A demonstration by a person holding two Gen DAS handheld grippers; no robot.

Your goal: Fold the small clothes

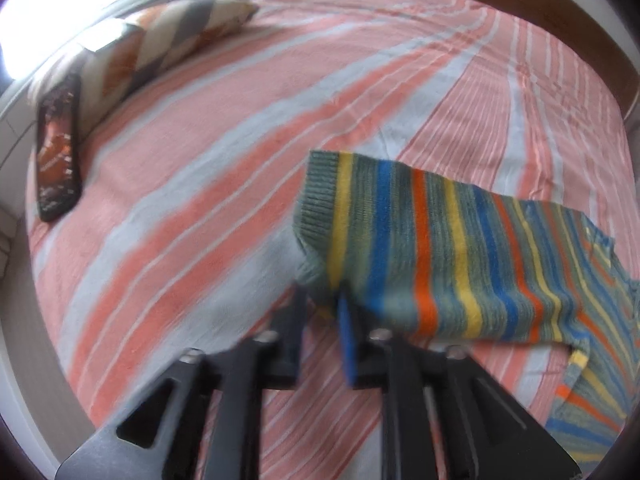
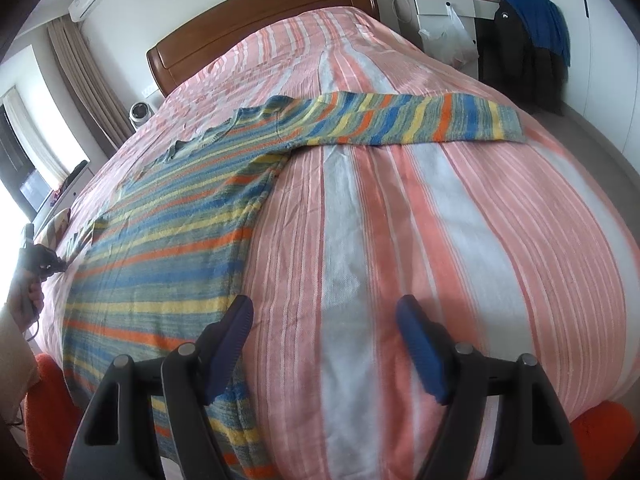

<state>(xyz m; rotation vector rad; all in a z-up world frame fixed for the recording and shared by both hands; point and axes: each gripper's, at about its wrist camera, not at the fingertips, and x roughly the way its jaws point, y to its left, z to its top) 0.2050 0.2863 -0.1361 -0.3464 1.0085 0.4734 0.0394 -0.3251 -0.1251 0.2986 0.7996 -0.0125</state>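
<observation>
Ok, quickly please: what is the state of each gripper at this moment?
Left gripper: jaws closed on the cuff end of the striped sweater sleeve.
Right gripper: jaws open, holding nothing, at the sweater's edge.

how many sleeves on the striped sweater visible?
2. One sleeve lies stretched out flat across the bed; the other sleeve is pinched in the left gripper.

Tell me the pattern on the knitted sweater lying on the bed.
The knitted sweater has grey-green, blue, yellow and orange stripes, clearest in the right wrist view.
</observation>
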